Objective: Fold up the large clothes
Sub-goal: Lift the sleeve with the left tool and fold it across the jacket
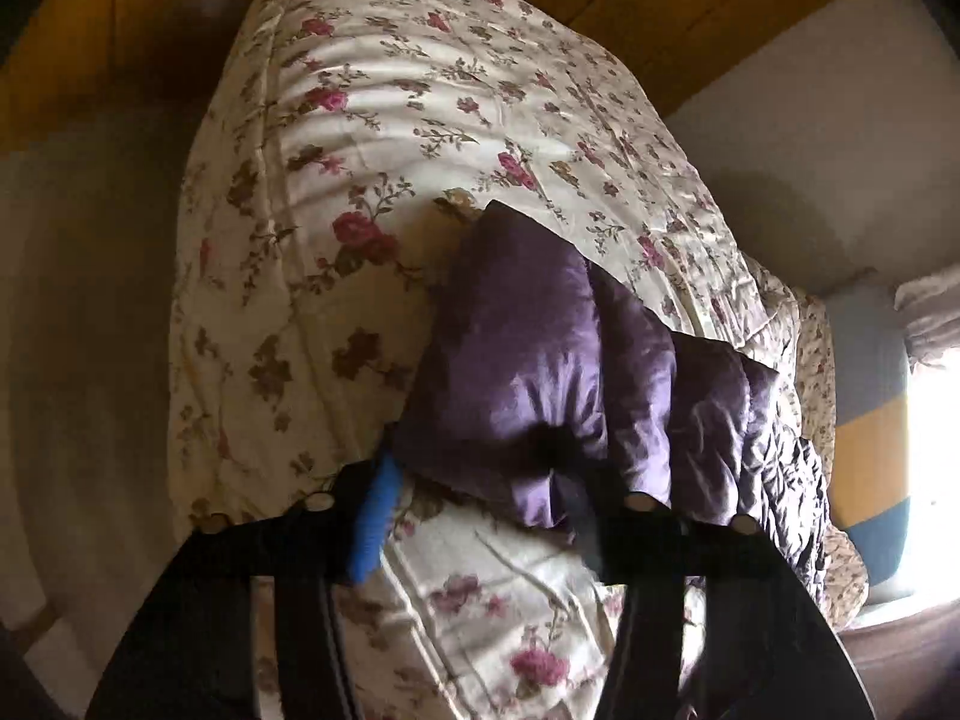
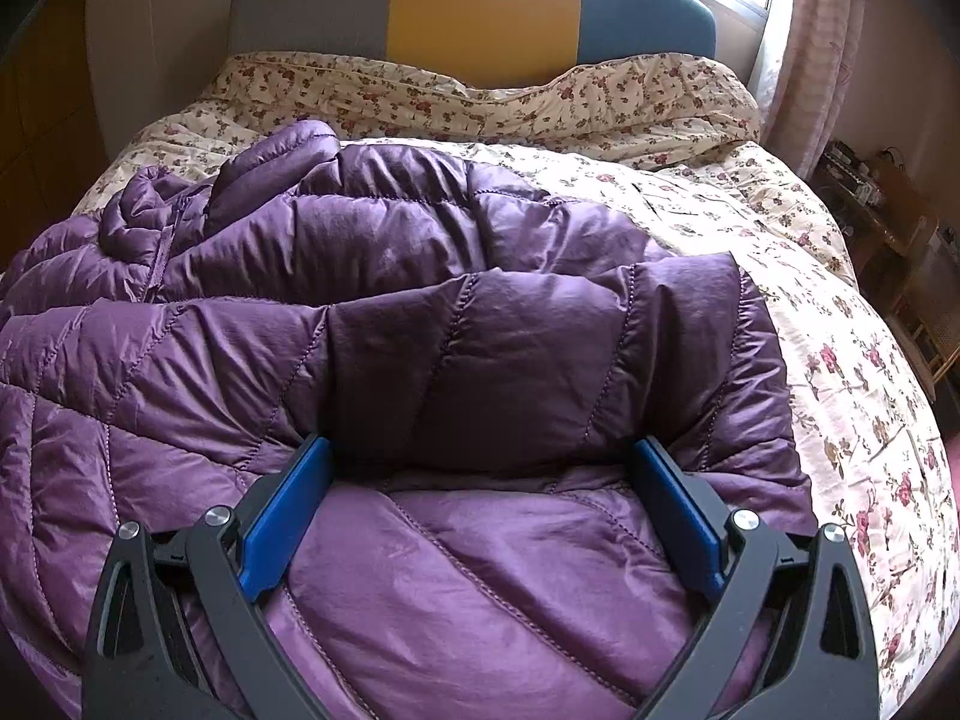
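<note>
A bed carries everything here, covered by a cream quilt (image 2: 840, 360) printed with small red and brown roses. At the far end the quilt bunches into a rumpled ridge against an upholstered headboard (image 2: 480, 6) in grey, yellow and teal panels. Directly on the quilt lies a purple quilted down jacket (image 2: 420, 330), spread across the near and left part of the bed, its surface puffy and creased, leaving the right side of the quilt bare.
</note>
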The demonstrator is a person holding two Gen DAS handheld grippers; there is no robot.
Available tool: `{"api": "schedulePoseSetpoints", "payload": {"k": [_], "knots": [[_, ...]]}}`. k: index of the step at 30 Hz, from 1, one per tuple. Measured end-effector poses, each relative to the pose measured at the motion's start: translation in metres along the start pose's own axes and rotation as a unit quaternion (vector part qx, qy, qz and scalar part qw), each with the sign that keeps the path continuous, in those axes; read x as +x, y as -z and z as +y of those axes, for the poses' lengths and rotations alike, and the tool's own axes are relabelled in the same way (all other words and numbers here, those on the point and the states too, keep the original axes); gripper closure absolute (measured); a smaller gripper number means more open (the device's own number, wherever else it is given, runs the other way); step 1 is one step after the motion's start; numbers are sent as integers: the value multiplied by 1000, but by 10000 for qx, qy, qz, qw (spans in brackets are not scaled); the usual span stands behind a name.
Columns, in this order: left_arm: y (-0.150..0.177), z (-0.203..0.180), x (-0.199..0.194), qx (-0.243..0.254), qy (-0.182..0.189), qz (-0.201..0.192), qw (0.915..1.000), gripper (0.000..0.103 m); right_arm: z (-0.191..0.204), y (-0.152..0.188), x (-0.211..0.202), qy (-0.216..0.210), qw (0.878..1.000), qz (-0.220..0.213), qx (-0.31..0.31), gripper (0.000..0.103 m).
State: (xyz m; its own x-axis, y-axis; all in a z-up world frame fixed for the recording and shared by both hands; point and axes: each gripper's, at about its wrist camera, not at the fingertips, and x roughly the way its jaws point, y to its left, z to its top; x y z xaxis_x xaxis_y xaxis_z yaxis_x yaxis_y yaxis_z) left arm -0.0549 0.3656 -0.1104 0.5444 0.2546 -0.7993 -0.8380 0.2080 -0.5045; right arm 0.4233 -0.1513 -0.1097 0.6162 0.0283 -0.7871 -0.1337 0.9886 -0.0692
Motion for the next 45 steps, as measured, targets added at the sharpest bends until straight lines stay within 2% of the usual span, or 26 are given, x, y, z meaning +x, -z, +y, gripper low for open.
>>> {"api": "schedulePoseSetpoints", "payload": {"k": [2, 3, 4, 10, 16, 19, 25, 26, 31, 32, 35, 38, 45], "knots": [[-1, -4, 1, 103, 43, -67, 9999, 70, 0, 1, 0, -9, 10000, 2, 8, 4], [-2, -7, 2, 153, 96, -62, 9998, 81, -1, 0, -1, -8, 10000, 2, 7, 4], [-2, -13, 1, 246, 110, -89, 9996, 85, -1, 1, -1, -9, 10000, -1, 8, 4], [-8, -77, -14, 1203, 591, -448, 9900, 87, -1, 0, -1, -12, 10000, 1, 12, 4], [8, -173, -3, 1953, 1312, -385, 9712, 87, -1, 1, -1, -16, 10000, 2, 19, 4], [29, -225, 9, 2377, 1606, -247, 9576, 87, -1, 0, -1, -23, 10000, 3, 25, 4], [93, -320, 35, 3089, 2254, 393, 9232, 87, -2, -1, -1, -44, 10000, 0, 39, 4], [107, -338, 40, 3201, 2388, 560, 9151, 87, -2, 0, -1, -43, 10000, 2, 39, 4], [162, -397, 54, 3568, 2765, 979, 8869, 87, -2, -1, -1, -87, 9999, 4, 70, 4], [176, -410, 56, 3660, 2889, 1089, 8779, 87, -2, -1, -1, -89, 9999, 3, 72, 4], [199, -438, 62, 3792, 3132, 1331, 8605, 87, -1, -1, -1, -95, 9999, 4, 79, 4], [227, -463, 66, 4007, 3392, 1608, 8358, 87, -1, -1, -1, -109, 9999, 2, 89, 4], [271, -486, 84, 4224, 3648, 2110, 8025, 87, 3, -3, 1, -175, 9997, -11, 152, 4]]}}
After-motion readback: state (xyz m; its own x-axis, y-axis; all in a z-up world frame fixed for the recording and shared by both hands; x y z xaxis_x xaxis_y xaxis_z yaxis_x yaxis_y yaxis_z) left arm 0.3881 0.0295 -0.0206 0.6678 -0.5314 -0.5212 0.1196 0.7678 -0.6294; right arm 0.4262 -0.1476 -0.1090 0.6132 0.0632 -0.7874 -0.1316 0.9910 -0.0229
